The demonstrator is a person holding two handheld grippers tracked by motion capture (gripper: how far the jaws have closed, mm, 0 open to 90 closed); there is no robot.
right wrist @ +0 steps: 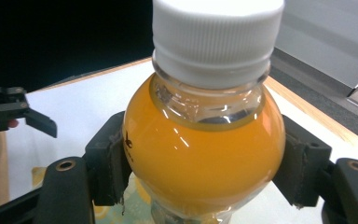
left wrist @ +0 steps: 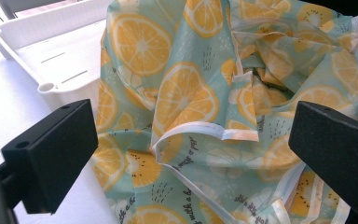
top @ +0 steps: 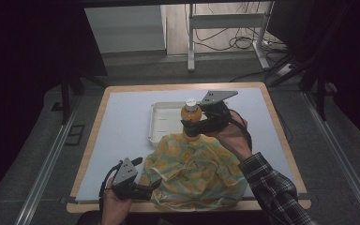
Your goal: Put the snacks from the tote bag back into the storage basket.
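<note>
A small bottle of orange juice (top: 191,117) with a white cap stands upright in my right gripper (top: 190,127), whose pads press on both sides of its body. It hangs over the far edge of a crumpled bag printed with lemon slices (top: 197,173), in front of a white tray (top: 161,124). In the right gripper view the bottle (right wrist: 205,154) sits between the two pads. My left gripper (top: 149,187) lies at the bag's near left edge. Its jaws stand wide apart, with loose folds of the bag (left wrist: 182,93) between them and untouched.
The white tray (left wrist: 42,46) lies at the back of the pale mat, just beyond the bag. The wooden table edge (top: 187,206) runs close under the bag. A metal frame and cables stand on the floor beyond the table.
</note>
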